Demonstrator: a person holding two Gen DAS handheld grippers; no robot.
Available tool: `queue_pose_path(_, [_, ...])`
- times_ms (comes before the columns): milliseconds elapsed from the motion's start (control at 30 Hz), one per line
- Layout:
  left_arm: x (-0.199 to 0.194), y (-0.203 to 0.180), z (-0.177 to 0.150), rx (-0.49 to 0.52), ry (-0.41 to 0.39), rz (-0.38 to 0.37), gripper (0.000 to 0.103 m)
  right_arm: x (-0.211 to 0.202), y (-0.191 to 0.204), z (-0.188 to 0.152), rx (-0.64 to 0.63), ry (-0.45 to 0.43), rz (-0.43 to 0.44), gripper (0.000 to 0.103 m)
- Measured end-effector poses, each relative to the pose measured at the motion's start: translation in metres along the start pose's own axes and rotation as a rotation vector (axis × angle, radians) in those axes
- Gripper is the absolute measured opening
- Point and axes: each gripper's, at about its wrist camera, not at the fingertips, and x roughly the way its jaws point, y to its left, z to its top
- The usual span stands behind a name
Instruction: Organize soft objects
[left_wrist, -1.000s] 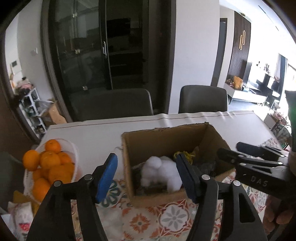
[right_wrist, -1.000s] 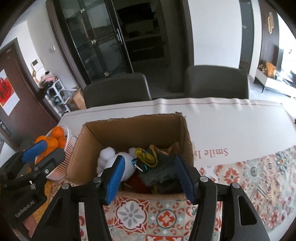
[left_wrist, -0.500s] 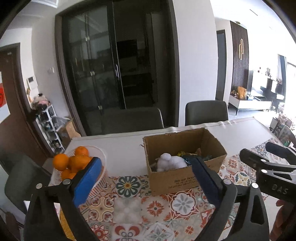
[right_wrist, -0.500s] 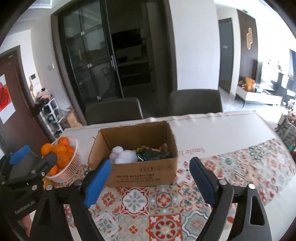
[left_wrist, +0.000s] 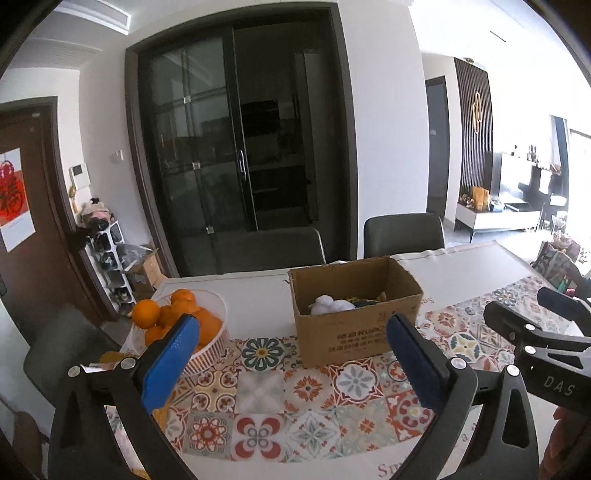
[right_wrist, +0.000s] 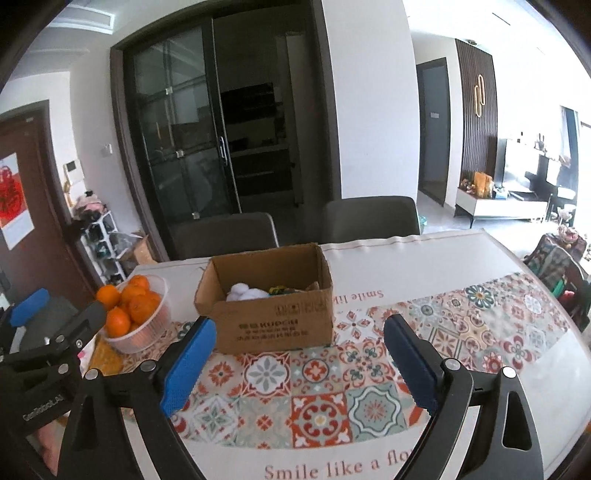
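Left wrist view shows the left gripper (left_wrist: 291, 365) released, its blue pads spread wide and holding nothing, hovering above the tiled cloth on the surface (left_wrist: 461, 269). Straight ahead and a little right of its centre line stands the cardboard box (left_wrist: 354, 325), open at the top, with its long axis running across the view. A white plush toy (left_wrist: 328, 305) lies inside against the near-left wall, with darker soft items (left_wrist: 364, 302) packed beside it toward the right.

From the right wrist view, the right gripper (right_wrist: 299, 365) is likewise released and empty, and the box (right_wrist: 269, 317) sits ahead and slightly left of its centre. The plush (right_wrist: 245, 293) shows just over the near rim. Both grippers stand back from the box, well apart from it, and neither looks clearly nearer; the plush lies on the left gripper's side of the box.

Judging by how things lie, the soft items are already gathered in the box, so any further move would be a reach forward and down over the near wall. That wall hides most of the contents; the dark pieces are too small to name, and how deep the pile goes cannot be told. A basket of oranges (left_wrist: 177, 321) stands left of the box, apart from it.
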Motion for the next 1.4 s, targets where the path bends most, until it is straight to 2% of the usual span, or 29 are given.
queue_pose_path(233, [-0.044, -0.016, -0.019, -0.009, -0.022, 0.026, 0.103, -0.038, -0.015, -0.021, -0.018, -0.011, 0.006, 0.093])
queue_pose_path(467, [-0.083, -0.027, -0.041, -0.019, -0.013, 0.015, 0.103, -0.079, -0.02, -0.039, -0.057, -0.044, -0.013, 0.093])
queue_pose_path(767, [-0.123, -0.032, -0.062, -0.04, -0.014, 0.023, 0.103, -0.118, -0.021, -0.059, -0.09, -0.074, 0.004, 0.093])
queue_pose_path(1033, [-0.152, -0.034, -0.07, -0.052, -0.035, 0.018, 0.103, -0.138, -0.022, -0.069, -0.078, -0.085, 0.036, 0.093])
queue_pose_path(1400, [-0.171, -0.037, -0.075, -0.046, -0.053, 0.02, 0.103, -0.149, -0.025, -0.076, -0.072, -0.09, 0.047, 0.093])
